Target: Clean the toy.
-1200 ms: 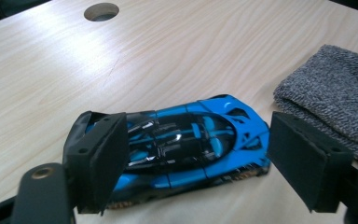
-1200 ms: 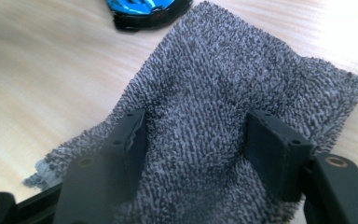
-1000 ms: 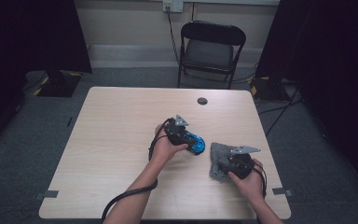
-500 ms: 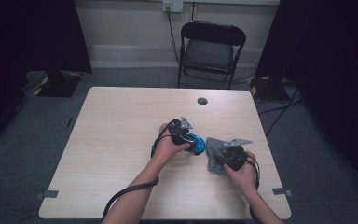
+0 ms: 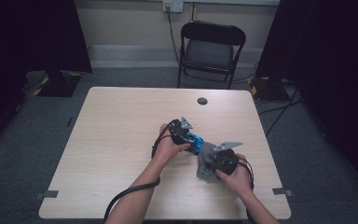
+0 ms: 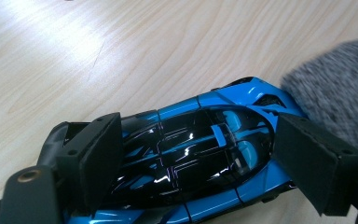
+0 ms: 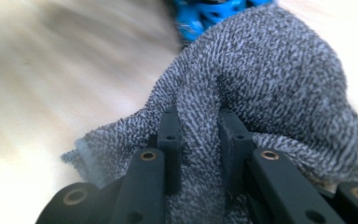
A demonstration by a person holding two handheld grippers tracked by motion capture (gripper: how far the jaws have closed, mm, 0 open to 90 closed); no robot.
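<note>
A blue and black toy car (image 6: 223, 100) lies on the wooden table (image 5: 121, 140), and my left gripper (image 6: 196, 158) is shut on its sides, one pad against each flank. In the high view the car (image 5: 196, 142) sits right of table centre under my left gripper (image 5: 192, 139). My right gripper (image 7: 198, 126) is shut on a fold of grey terry cloth (image 7: 261, 70); its jaws have just been closing on it. The cloth (image 5: 207, 163) hangs from my right gripper (image 5: 210, 158) and reaches the car's end (image 7: 205, 14).
A small black round thing (image 5: 202, 101) lies near the table's far edge. A black folding chair (image 5: 212, 46) stands behind the table. Cables trail from both grippers toward the near edge.
My right gripper has moved left toward the car, bringing the grey cloth up against the car's end. The left hand and the car have stayed where they were.
</note>
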